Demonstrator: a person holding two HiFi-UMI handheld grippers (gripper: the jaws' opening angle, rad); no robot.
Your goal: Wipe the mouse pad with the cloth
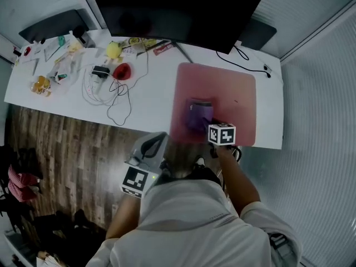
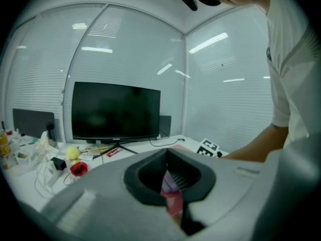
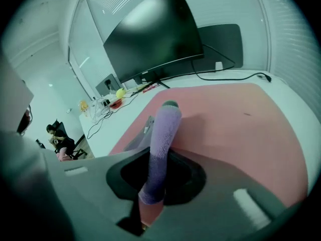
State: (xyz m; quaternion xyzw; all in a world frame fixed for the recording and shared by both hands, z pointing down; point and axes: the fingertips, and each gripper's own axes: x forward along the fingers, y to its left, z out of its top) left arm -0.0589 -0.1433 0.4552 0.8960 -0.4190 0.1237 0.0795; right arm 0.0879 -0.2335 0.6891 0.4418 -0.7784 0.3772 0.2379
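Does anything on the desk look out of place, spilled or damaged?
Nothing spilled or damaged. Only the cable left of the pad lies in loose tangled loops, one reaching the near edge of the desk. The right gripper pinches the cloth on the pad.

Monitor [image 1: 172, 10] top beyond upper edge

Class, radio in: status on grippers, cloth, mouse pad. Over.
Right gripper shut on cloth, cloth down on mouse pad. Left gripper shut, empty, beside the desk edge. Cables lie off the pad.

Right gripper [image 3: 149, 197] clamped on purple cloth [image 3: 161, 144], above the pink mouse pad [image 3: 235, 129]. Monitor [image 3: 150, 39] at 11 o'clock on white table [image 3: 116, 123].
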